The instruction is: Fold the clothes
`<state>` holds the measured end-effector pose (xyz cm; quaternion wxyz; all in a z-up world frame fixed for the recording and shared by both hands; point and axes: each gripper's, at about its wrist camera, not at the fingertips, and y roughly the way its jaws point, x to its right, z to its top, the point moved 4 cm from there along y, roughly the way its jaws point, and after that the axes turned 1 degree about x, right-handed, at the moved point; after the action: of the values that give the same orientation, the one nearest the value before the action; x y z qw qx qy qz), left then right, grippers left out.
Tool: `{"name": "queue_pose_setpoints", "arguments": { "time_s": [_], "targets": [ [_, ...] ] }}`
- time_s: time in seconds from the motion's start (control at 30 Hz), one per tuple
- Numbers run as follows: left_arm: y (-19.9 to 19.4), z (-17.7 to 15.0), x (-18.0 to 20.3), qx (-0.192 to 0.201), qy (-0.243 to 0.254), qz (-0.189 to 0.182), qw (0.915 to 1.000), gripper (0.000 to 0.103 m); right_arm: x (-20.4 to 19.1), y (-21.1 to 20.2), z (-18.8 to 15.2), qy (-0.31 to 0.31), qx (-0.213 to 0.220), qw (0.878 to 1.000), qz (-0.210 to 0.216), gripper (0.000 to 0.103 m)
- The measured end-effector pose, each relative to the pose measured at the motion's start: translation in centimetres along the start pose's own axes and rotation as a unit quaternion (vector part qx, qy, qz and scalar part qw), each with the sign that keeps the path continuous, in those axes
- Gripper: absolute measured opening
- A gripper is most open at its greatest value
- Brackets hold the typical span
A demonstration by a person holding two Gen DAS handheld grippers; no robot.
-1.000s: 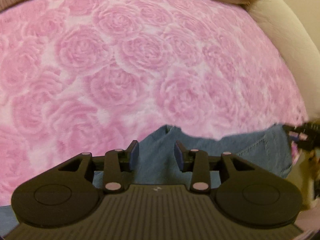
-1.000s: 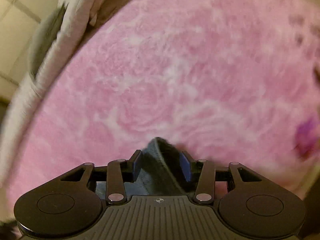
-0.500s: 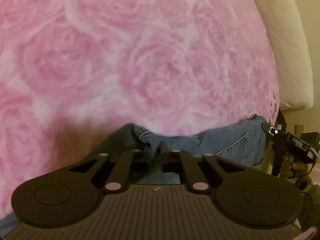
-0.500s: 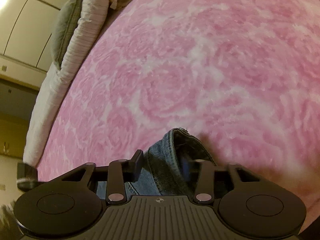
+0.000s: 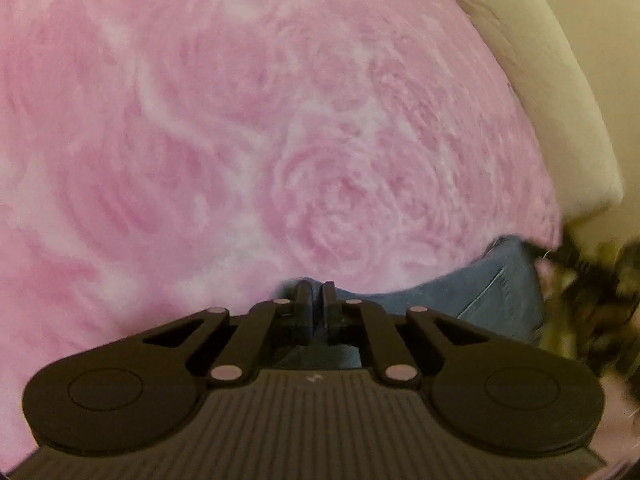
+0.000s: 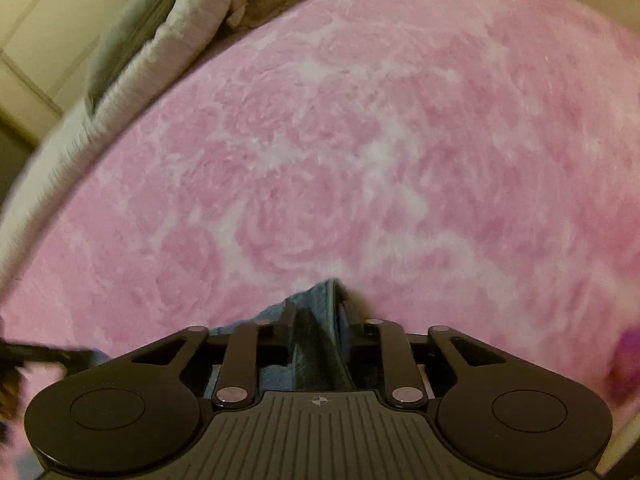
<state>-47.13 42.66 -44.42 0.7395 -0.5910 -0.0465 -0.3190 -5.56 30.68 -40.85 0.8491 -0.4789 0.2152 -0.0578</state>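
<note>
Left wrist view: left claw [image 5: 315, 300], opening slightly, pinches the jeans [image 5: 492, 292] on the pink blanket [image 5: 240, 120]; right claw [image 6: 316, 316], likewise opening, pinches their hem. Lift both corners evenly, keeping tension.

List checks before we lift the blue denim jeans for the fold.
1. Left gripper pinching the blue denim jeans: thin edge between the pads, jaws opening: cannot tell.
2. Right gripper holding the jeans: thick fold between the pads, jaws opening: ok.
3. Denim between the grippers untwisted: blurred, cannot tell.
4. Pink rose-patterned fleece blanket bare ahead: ok.
5. Blanket not caught in either grip: cannot tell.
</note>
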Motion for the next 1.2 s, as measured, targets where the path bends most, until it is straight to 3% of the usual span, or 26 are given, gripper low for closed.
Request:
{"name": "queue_pose_setpoints", "arguments": {
  "time_s": [0.07,0.13,0.23,0.3,0.37,0.47,0.5,0.63,0.7,0.8,0.97,1.1,1.2],
  "targets": [
    [-3.1,0.1,-0.9,0.053,0.009,0.062,0.9966,0.01,0.1,-1.2,0.6,-0.003,0.019,0.999,-0.042,0.025],
    [-5.9,-0.7,-1.8,0.082,-0.034,0.043,0.9952,0.01,-0.3,-3.0,0.8,0.005,0.047,0.997,-0.054,0.025],
    [-8.2,-3.8,-0.1,0.086,-0.034,-0.013,0.9956,0.01,-3.2,-5.8,-0.5,-0.015,0.07,0.997,0.002,0.025],
    [-7.8,-6.2,1.5,0.071,0.0,-0.029,0.9971,0.01,-5.2,-6.4,-2.6,-0.05,0.057,0.997,0.022,0.025],
    [-5.8,-7.9,2.2,0.06,0.033,-0.023,0.9974,0.011,-6.4,-5.8,-4.7,-0.088,0.04,0.995,0.028,0.025],
    [-2.4,-8.2,0.0,0.082,0.046,0.038,0.9948,0.009,-5.7,-3.2,-7.2,-0.122,0.025,0.992,-0.014,0.025],
    [-1.9,-7.9,-1.3,0.1,0.031,0.052,0.9931,0.005,-4.9,-2.5,-7.4,-0.117,0.026,0.993,-0.018,0.023],
    [-4.2,-7.6,-4.0,0.168,0.0,0.064,0.9838,0.006,-3.5,-2.9,-6.6,-0.067,0.06,0.996,0.002,0.021],
    [-5.8,-9.6,-4.5,0.175,-0.012,0.056,0.9829,0.006,-3.5,-5.0,-6.2,-0.048,0.106,0.993,-0.012,0.021],
    [-7.4,-13.8,-4.9,0.176,-0.011,0.052,0.9829,0.007,-2.8,-7.7,-7.8,0.01,0.15,0.989,-0.001,0.021],
    [-9.3,-19.7,-5.7,0.196,0.005,0.045,0.9796,0.009,-1.2,-8.9,-12.7,0.067,0.169,0.983,-0.005,0.021],
    [-10.3,-22.2,-5.7,0.237,0.016,0.059,0.9695,0.009,-0.5,-7.8,-15.9,0.048,0.198,0.979,-0.017,0.021],
    [-12.0,-25.1,-5.2,0.268,0.008,0.093,0.9588,0.009,-1.5,-7.6,-17.1,0.014,0.232,0.972,-0.037,0.021]
  ]
}}
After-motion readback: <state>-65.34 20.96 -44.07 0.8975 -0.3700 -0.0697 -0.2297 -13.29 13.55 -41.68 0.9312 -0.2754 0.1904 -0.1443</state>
